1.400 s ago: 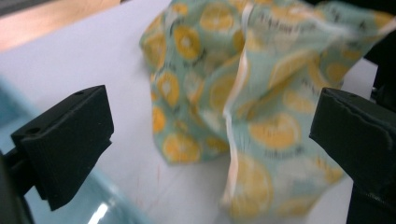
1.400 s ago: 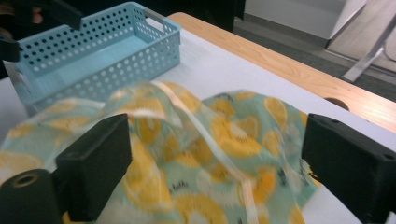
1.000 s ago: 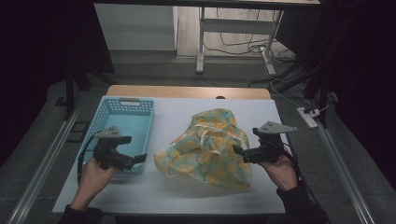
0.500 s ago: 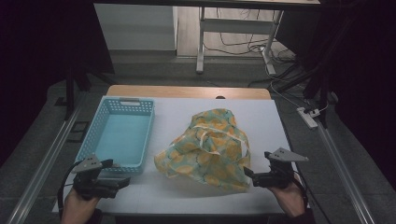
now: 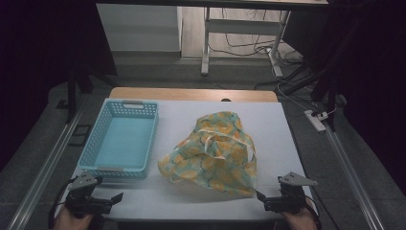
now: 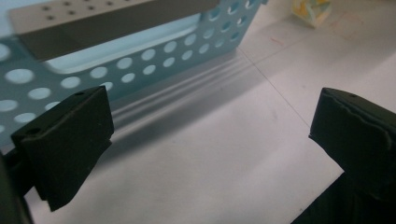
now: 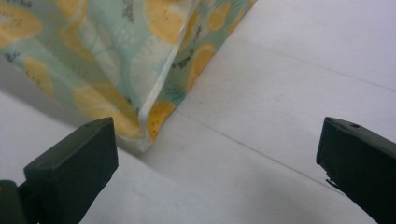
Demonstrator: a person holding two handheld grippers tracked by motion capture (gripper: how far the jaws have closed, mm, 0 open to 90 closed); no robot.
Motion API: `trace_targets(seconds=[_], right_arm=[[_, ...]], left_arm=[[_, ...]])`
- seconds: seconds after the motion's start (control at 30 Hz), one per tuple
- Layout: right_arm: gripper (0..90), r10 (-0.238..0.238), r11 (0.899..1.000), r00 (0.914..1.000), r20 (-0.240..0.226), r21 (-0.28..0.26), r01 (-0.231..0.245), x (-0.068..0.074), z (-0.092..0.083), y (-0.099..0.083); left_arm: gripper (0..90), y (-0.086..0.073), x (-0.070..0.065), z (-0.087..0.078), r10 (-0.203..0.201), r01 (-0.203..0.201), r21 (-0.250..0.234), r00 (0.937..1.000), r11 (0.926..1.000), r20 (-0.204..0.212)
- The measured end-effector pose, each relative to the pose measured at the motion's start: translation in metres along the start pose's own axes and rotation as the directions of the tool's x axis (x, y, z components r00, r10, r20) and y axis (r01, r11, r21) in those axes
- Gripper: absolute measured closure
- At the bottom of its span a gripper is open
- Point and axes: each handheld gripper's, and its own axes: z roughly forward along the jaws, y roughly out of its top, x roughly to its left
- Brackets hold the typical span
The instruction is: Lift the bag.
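Note:
A crumpled green cloth bag with yellow fruit print (image 5: 213, 153) lies in the middle of the white table (image 5: 191, 201). Its corner (image 7: 149, 116) lies just ahead of my right gripper's jaws. A light blue perforated basket (image 5: 122, 139) stands empty at the left, and its near wall (image 6: 116, 60) rises right ahead of my left gripper. My left gripper (image 5: 117, 199) rests at the front left corner, open, with nothing between its jaws (image 6: 210, 154). My right gripper (image 5: 261, 199) sits at the front right edge, open and empty (image 7: 217, 163), just short of the bag.
A wooden strip (image 5: 191, 93) edges the table's far side. Metal rails (image 5: 38, 177) run along both sides. Beyond the table stand a white cabinet (image 5: 139, 26), a stand (image 5: 206, 43) and floor cables with a power strip (image 5: 316, 120).
Both grippers have pulled back toward the table's front edge, away from the bag and the basket. The bag and basket have not moved.

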Motion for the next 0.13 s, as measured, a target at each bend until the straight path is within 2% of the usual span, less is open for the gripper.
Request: trace_targets(seconds=[0.13], right_arm=[[0.0, 0.009, 1.000, 1.0000, -0.001, 0.015, -0.009, -0.0015, 0.0014, -0.0005]], left_arm=[[0.0, 0.0009, 0.0006, 0.0022, -0.006, 0.006, 0.026, 1.0000, 0.9996, -0.005]])
